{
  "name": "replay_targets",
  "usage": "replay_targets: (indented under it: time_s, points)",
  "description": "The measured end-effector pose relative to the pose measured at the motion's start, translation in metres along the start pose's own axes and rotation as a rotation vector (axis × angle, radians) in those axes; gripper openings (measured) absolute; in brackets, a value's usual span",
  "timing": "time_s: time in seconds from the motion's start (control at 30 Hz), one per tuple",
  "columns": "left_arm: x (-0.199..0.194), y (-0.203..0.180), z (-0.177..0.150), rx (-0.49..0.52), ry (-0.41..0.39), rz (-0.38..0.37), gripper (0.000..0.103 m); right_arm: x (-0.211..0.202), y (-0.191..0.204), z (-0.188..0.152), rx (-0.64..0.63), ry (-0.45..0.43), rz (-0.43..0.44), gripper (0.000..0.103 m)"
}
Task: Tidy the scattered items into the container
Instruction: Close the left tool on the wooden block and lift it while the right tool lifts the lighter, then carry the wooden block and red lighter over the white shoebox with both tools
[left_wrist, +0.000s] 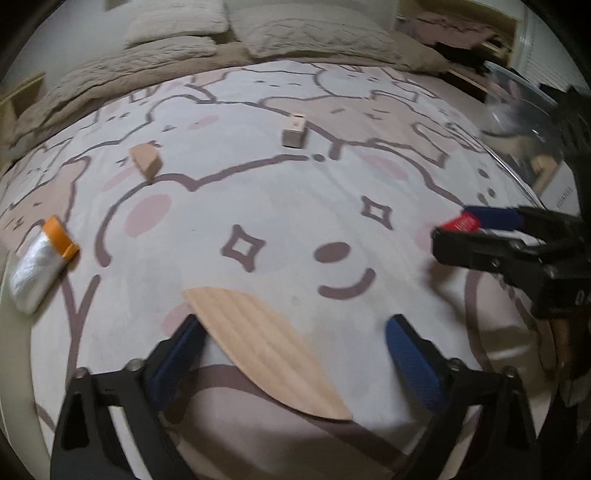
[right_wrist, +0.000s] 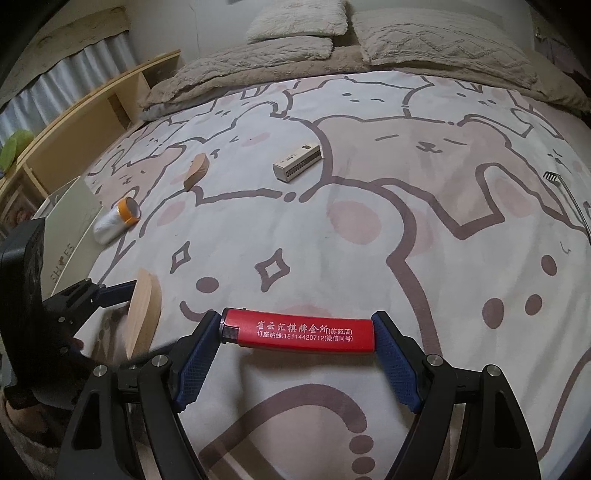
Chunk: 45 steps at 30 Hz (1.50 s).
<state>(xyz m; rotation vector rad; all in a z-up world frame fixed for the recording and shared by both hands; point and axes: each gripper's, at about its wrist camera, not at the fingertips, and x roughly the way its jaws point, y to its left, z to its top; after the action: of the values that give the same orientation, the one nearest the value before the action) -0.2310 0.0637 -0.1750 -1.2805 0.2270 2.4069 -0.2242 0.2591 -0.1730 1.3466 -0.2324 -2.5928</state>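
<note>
We hold the lighter (right_wrist: 300, 331) lengthwise in the right gripper (right_wrist: 299, 338), both pads pressed on its two ends, so it sits crosswise ahead of the camera and is lifted off the blanket (right_wrist: 424, 229). An end-to-end grip leaves the long red side free, which should let it drop cleanly once released.

The left gripper (left_wrist: 295, 345) is to the left of the lighter, pointed down at the wooden slat (left_wrist: 264, 349). Its jaws stand apart and are not clamped. The left pad (left_wrist: 184, 339) is at the slat's edge, the right pad is clear of it. In the right wrist view the slat appears tilted up on edge against that pad; whether it is already pinched, we cannot tell.

Items still scattered, all beyond the lighter toward the pillows (right_wrist: 436, 37): a foil roll (right_wrist: 112, 221) with an orange cap far to the left, a wooden wedge (right_wrist: 195, 171), a beige box (right_wrist: 297, 162), and a thin comb-like tool (right_wrist: 565, 195) at the right edge.

A clear bowl rim (left_wrist: 517, 110), probably the container, shows up and right of the lighter in the left wrist view.

The blanket between the lighter and the far items is open. The bed's left edge adjoins a shelf (right_wrist: 74, 122) and a shoebox (right_wrist: 70, 229), so room there is tighter.
</note>
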Motion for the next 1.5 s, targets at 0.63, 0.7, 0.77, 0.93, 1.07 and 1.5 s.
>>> replay_targets:
  time_s: [0.63,0.7,0.77,0.93,1.07,1.5]
  points:
    - [-0.023,0.016,-0.004,-0.069,-0.029,0.011,0.035,-0.004,-0.001,-0.001,-0.018,-0.032,-0.016,0.082]
    - [-0.027,0.016,-0.003,-0.074,-0.043,0.012,0.035,-0.005,-0.001,-0.001,-0.016,-0.036,-0.016,0.082]
    - [-0.031,0.017,-0.002,-0.082,-0.057,0.013,0.035,-0.006,-0.001,0.0,-0.014,-0.041,-0.016,0.082]
    - [-0.04,0.022,-0.001,-0.103,-0.089,0.021,0.035,-0.012,0.0,0.003,-0.017,-0.066,-0.01,0.082]
    - [-0.052,0.025,0.003,-0.115,-0.125,0.013,0.035,-0.022,0.005,0.007,-0.025,-0.099,-0.002,0.082]
    - [-0.107,0.038,0.024,-0.146,-0.275,0.013,0.035,-0.059,0.036,0.036,-0.085,-0.214,0.053,0.082]
